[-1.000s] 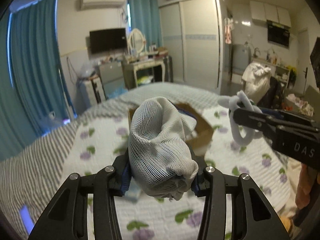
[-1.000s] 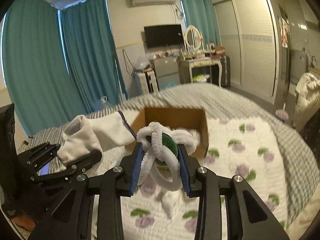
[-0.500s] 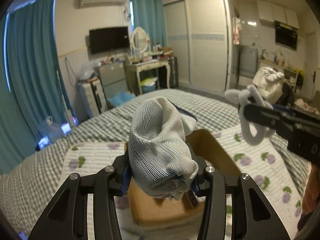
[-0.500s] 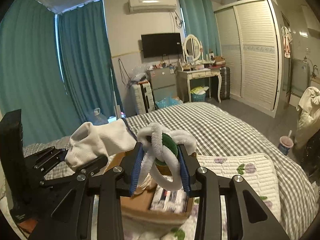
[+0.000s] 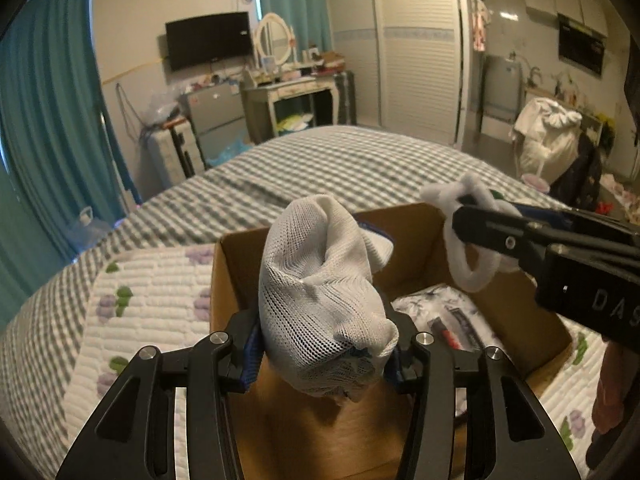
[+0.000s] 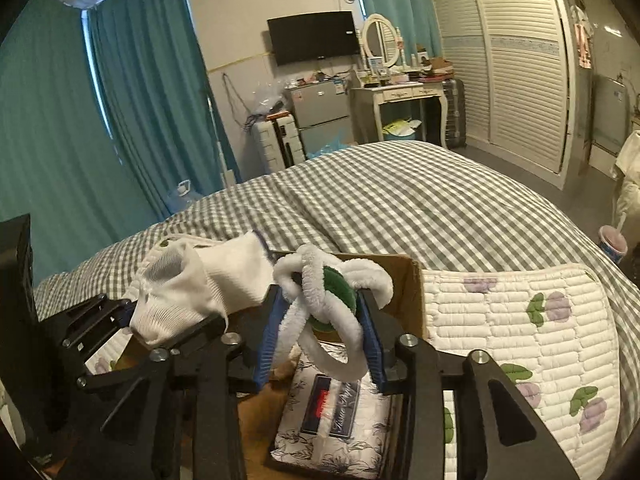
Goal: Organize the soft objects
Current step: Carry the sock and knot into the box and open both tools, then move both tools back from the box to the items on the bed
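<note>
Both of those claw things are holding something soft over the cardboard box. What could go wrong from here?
The right gripper has just been opening around the fluffy white loop toy; a loop could snag on a finger instead of falling. The left gripper holds the white sock over the cardboard box; the two grippers sit close and might bump.

Both grippers carried forward over the cardboard box (image 5: 400,216), right gripper (image 6: 320,312) jaws just opening wider around the white fluffy ring toy (image 6: 328,304), left gripper (image 5: 324,356) loosening slightly on the white mesh sock (image 5: 320,280).

Teal curtains (image 6: 140,92), wall television (image 6: 312,36), white louvred wardrobe (image 6: 516,60), checked bed (image 6: 400,204)
</note>
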Demonstrator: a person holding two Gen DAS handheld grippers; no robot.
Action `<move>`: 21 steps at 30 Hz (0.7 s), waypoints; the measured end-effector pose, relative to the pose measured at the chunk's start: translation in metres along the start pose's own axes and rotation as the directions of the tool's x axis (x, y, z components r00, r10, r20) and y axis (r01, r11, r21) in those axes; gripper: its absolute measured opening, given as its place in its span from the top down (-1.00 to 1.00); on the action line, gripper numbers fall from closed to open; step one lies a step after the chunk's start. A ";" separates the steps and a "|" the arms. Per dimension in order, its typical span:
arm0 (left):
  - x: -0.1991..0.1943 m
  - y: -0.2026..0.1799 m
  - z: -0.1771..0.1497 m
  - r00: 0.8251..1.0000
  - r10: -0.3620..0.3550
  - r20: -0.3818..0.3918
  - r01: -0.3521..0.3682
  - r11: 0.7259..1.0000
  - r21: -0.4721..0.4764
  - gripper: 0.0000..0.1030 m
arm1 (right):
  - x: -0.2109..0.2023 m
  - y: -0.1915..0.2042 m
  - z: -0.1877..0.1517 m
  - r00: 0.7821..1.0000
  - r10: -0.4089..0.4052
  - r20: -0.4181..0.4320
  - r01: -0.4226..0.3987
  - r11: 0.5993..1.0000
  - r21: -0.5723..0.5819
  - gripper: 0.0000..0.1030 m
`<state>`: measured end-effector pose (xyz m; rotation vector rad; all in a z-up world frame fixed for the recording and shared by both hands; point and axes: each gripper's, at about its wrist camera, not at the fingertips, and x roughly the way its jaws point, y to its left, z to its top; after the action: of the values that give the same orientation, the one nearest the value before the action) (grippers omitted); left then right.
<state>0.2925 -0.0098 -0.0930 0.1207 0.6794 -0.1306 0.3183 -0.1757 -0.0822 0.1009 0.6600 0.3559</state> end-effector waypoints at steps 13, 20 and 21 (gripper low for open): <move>-0.162 -0.005 0.044 0.974 0.096 0.205 -0.089 0.995 -0.044 -0.62 | -0.170 0.021 0.040 0.982 -0.091 0.167 0.096 0.995 -0.018 -0.52; -0.260 0.009 0.037 0.952 0.112 0.286 -0.088 0.992 -0.095 -0.85 | -0.283 0.054 0.029 0.965 -0.126 0.231 0.146 0.987 -0.073 -0.77; -0.272 0.011 0.033 0.952 0.115 0.285 -0.089 0.991 -0.101 -0.85 | -0.294 0.058 0.025 0.963 -0.132 0.234 0.153 0.985 -0.075 -0.81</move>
<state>0.1051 0.0177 0.1048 0.0509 0.3833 -0.0177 0.1014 -0.2251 0.1205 0.0055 0.4190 0.2308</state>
